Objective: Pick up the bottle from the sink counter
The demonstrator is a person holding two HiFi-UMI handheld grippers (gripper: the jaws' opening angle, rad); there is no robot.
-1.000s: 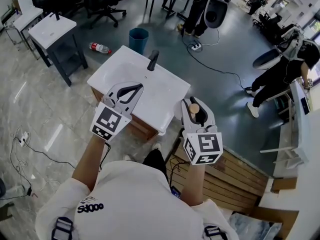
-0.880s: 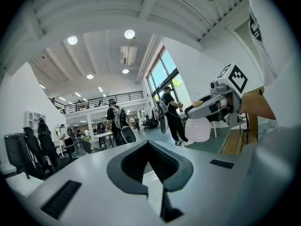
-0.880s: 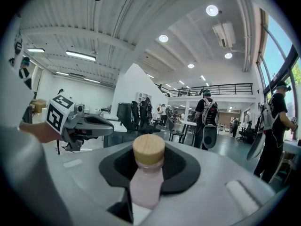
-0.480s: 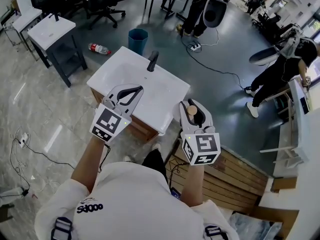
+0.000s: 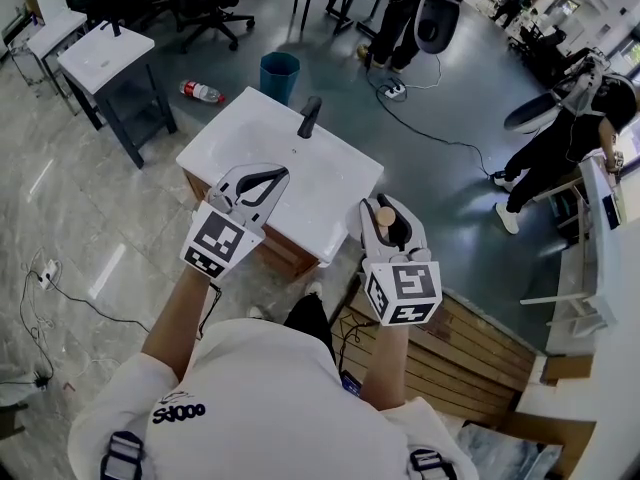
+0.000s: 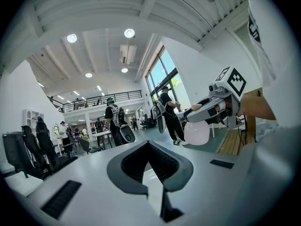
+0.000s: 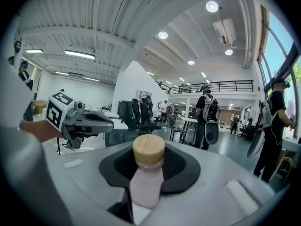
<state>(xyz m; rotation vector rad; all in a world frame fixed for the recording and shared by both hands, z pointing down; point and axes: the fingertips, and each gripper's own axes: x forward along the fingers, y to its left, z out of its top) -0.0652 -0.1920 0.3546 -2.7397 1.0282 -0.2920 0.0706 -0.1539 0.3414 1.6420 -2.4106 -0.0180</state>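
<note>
My right gripper (image 5: 387, 208) is shut on a small pale pink bottle with a round wooden cap (image 5: 384, 216). It holds the bottle in the air, off the right front corner of the white sink counter (image 5: 250, 138). In the right gripper view the bottle (image 7: 146, 182) stands upright between the jaws, cap up. My left gripper (image 5: 279, 174) hovers over the front of the counter, shut with nothing in it. Its jaws meet at the tips in the left gripper view (image 6: 149, 144). That view also shows the held bottle (image 6: 196, 132) at the right. A dark faucet (image 5: 309, 117) rises at the counter's back.
A blue bin (image 5: 279, 73) and a plastic bottle (image 5: 201, 91) lie on the floor beyond the counter. A small white table (image 5: 100, 56) stands at the left. People (image 5: 560, 148) stand at the right, a cable (image 5: 430, 133) crosses the floor, and wooden planks (image 5: 475, 358) lie beside me.
</note>
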